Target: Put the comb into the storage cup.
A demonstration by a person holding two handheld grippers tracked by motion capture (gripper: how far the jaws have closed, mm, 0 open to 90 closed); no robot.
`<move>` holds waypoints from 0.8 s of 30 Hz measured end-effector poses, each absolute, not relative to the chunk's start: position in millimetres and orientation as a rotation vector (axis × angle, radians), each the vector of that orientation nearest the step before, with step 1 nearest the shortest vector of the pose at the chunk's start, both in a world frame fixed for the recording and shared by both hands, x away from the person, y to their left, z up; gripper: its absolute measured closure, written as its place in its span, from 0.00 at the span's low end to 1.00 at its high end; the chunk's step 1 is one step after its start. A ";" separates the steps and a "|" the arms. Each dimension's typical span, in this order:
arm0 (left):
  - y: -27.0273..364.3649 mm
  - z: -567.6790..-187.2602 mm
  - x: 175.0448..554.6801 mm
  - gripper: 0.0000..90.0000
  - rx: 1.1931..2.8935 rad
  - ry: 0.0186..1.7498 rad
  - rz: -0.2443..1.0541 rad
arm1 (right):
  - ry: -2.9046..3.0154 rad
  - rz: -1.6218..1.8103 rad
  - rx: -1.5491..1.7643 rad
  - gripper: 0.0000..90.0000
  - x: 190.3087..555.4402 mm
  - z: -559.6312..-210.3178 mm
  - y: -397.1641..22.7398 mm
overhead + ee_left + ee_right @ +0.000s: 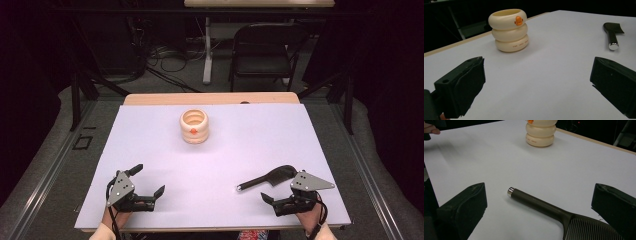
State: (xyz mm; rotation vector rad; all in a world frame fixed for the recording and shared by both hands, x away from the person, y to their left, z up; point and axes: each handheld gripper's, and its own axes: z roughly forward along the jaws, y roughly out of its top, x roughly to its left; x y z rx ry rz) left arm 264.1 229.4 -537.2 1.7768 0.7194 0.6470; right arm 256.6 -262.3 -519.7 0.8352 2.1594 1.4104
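Dark comb (267, 178) lying flat at lower right of the high view, just beside right gripper (285, 192), jaws wide; left gripper (149, 180) wide too, nothing held. Likely light, stiff, slick; best gripped mid-handle

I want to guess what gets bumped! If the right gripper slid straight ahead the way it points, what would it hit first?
Probably the dark comb: its handle lies on the white table right between the right gripper's open fingers. The cream ringed cup stands much farther off, so it would likely come later.
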 end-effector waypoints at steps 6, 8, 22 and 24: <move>228.4 -537.5 264.9 0.00 1.779 0.721 0.646 | 2.166 1.410 0.839 0.00 257.1 -518.5 -260.5; 228.3 -537.5 265.4 0.00 1.781 0.722 0.645 | 2.167 1.403 0.841 0.00 258.1 -518.4 -259.7; 226.7 -538.2 270.1 0.00 1.777 0.737 0.645 | 2.206 1.388 0.878 0.00 272.1 -517.8 -248.1; 226.4 -538.5 270.5 0.00 1.780 0.737 0.643 | 2.218 1.381 0.883 0.00 274.1 -517.7 -246.6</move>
